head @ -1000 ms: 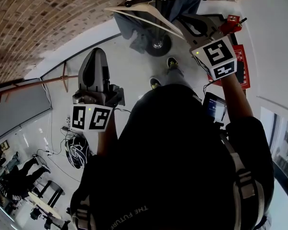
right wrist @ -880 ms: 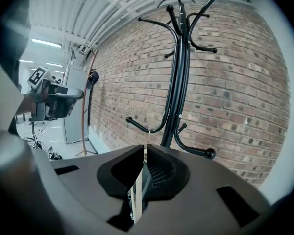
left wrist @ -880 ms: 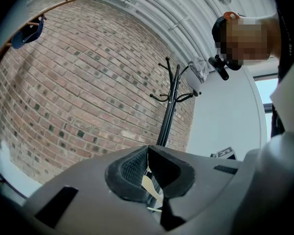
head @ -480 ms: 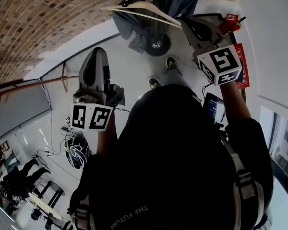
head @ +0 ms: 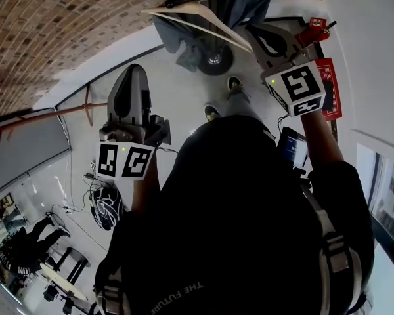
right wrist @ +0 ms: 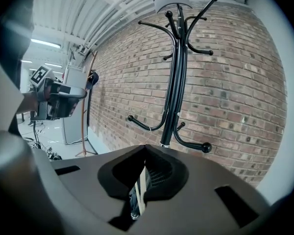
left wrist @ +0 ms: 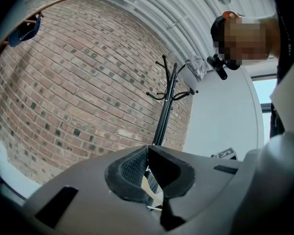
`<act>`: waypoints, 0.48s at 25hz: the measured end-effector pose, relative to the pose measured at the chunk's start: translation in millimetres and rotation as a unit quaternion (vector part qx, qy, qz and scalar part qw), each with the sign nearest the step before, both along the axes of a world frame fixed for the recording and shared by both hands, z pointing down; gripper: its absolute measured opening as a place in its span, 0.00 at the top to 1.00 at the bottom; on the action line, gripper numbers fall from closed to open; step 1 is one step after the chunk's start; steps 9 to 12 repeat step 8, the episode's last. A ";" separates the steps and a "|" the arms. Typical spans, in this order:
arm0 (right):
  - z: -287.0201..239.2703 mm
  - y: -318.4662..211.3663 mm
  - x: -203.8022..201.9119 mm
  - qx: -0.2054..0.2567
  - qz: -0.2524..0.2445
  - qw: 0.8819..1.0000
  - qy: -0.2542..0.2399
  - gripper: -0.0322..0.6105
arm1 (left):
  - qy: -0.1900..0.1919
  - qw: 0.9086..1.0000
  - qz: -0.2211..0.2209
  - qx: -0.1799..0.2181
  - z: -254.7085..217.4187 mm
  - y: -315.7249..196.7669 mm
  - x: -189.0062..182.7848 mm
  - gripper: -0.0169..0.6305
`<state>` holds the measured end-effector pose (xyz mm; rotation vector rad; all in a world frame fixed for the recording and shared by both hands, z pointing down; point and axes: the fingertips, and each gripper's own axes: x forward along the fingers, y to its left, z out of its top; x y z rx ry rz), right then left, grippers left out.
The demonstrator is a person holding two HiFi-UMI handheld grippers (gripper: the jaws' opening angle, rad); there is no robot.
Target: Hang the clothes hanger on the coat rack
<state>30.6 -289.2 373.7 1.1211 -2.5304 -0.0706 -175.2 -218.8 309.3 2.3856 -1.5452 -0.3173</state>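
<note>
A pale wooden clothes hanger (head: 196,23) lies slanted across the black coat rack's pole (head: 217,5), with blue-grey cloth (head: 176,37) below it. My right gripper (head: 251,37) is at the hanger's right end and is shut on it. In the right gripper view a thin pale strip (right wrist: 139,195) sits between the closed jaws of the right gripper (right wrist: 145,149), and the coat rack (right wrist: 175,82) stands close ahead. My left gripper (head: 132,72) is held out at the left, apart from the hanger. In its own view the left gripper (left wrist: 148,149) is shut, with the coat rack (left wrist: 165,106) farther off.
A brick wall (head: 65,25) curves behind the rack, and the rack's round base (head: 215,61) rests on the pale floor by the person's shoes (head: 235,85). A red sign (head: 329,90) hangs on the white wall at right. Cables (head: 106,210) lie at lower left.
The right gripper has shifted slightly down and the hanger has rocked a little with it. The left gripper has stayed where it was.
</note>
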 end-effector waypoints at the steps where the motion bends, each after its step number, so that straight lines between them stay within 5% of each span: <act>1: 0.2 -0.6 -0.7 0.001 -0.001 1.000 0.001 0.92 | 0.000 1.000 0.000 0.000 0.3 -0.5 -0.6 0.94; 12: -2.2 3.8 -3.0 0.000 -0.005 1.000 0.003 0.92 | -0.001 1.000 0.002 -0.001 -0.5 3.9 0.7 0.94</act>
